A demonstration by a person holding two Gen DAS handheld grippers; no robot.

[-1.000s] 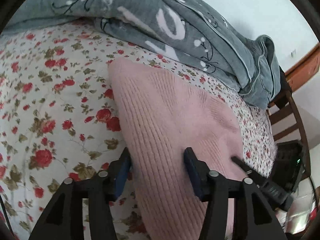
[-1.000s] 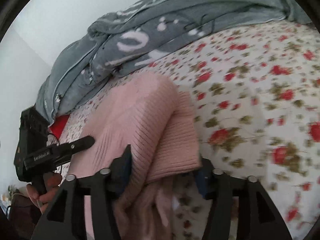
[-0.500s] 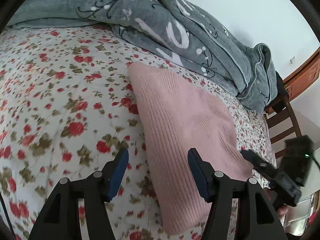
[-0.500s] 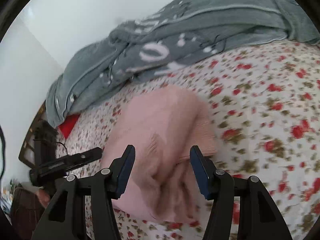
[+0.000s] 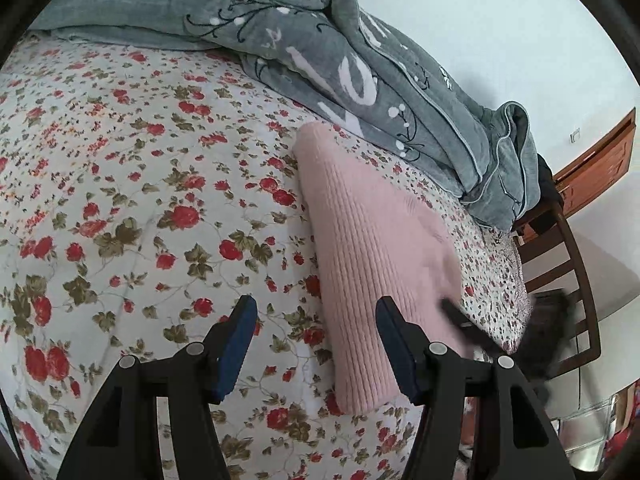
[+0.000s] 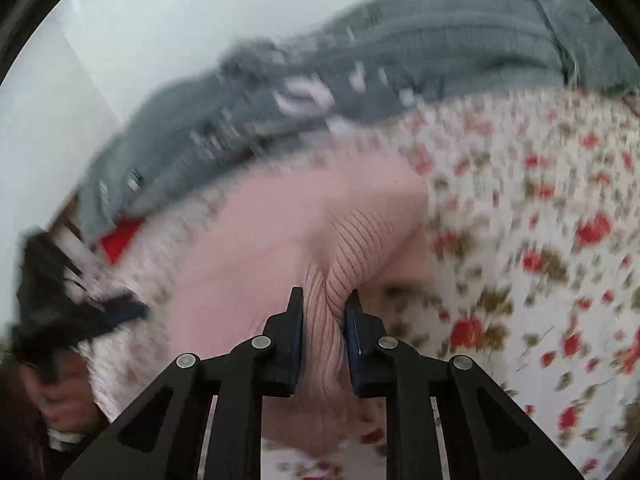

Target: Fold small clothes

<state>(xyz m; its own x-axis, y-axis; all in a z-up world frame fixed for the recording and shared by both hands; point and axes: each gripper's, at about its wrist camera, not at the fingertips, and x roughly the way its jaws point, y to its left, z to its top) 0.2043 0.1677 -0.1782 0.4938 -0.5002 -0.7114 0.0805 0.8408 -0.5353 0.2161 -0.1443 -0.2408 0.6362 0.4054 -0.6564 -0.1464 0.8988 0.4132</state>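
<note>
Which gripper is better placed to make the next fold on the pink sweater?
Right. The right gripper is closing, with a bunched fold of the pink sweater between its pads. The left gripper is open over the flowered sheet, beside the sweater's edge.

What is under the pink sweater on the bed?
The pink sweater lies on the flowered bed sheet, which shows all around it. The sheet directly below it is covered. The right gripper is closing on a bunched fold of it.

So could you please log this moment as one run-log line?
task: fold clothes | right gripper: closing on bunched pink sweater | left gripper: open, empty, over floral sheet | sweater: folded
</note>
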